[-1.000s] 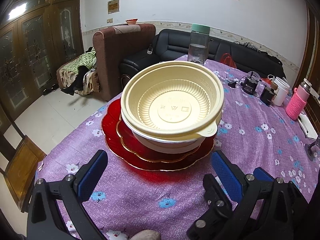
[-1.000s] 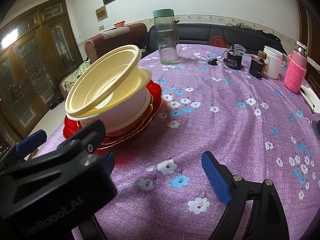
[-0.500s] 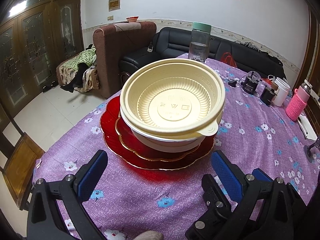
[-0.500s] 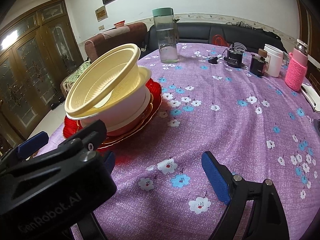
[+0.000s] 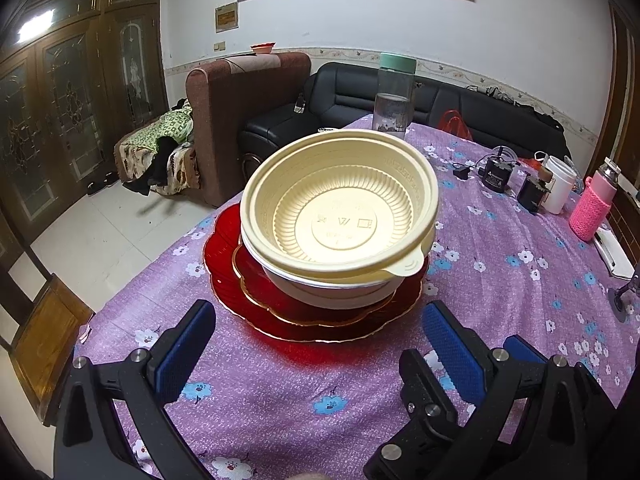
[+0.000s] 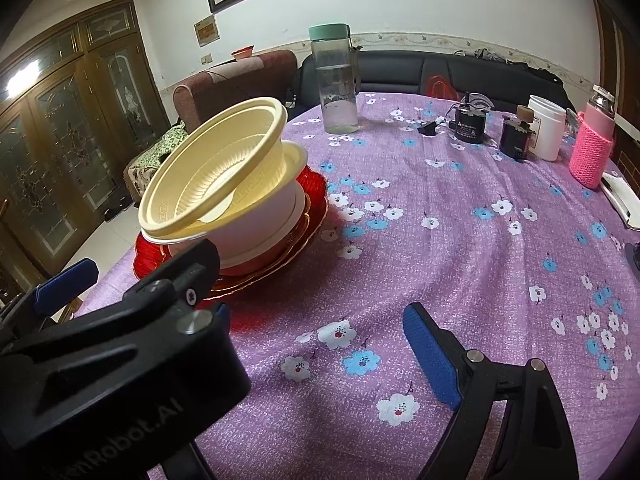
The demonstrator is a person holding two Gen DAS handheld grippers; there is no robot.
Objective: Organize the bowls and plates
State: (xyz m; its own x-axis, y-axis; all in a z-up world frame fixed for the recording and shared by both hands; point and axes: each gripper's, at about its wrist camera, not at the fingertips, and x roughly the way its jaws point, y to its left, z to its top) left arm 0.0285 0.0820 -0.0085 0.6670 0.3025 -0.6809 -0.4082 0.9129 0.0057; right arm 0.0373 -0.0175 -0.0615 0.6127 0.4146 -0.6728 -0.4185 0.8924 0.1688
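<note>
A cream plastic bowl [image 5: 340, 216] sits tilted inside a white bowl [image 5: 332, 292], on two stacked red plates [image 5: 304, 320] with gold rims, near the table's left edge. The stack also shows in the right wrist view, with the cream bowl [image 6: 212, 184] leaning left. My left gripper [image 5: 316, 332] is open and empty just short of the plates. My right gripper [image 6: 316, 340] is open and empty to the right of the stack; its left finger is mostly hidden behind the left gripper's body [image 6: 120, 372].
The table has a purple flowered cloth [image 6: 460, 248]. A clear bottle with a green lid [image 6: 334, 80] stands at the back. Small black devices [image 6: 472, 122], a white cup [image 6: 546, 126] and a pink-sleeved bottle [image 6: 592, 144] stand at the back right. A wooden chair [image 5: 44, 344] is at the left.
Both grippers have shifted slightly; the stack looks a little higher in the left wrist view. The bowls and plates have not moved.
</note>
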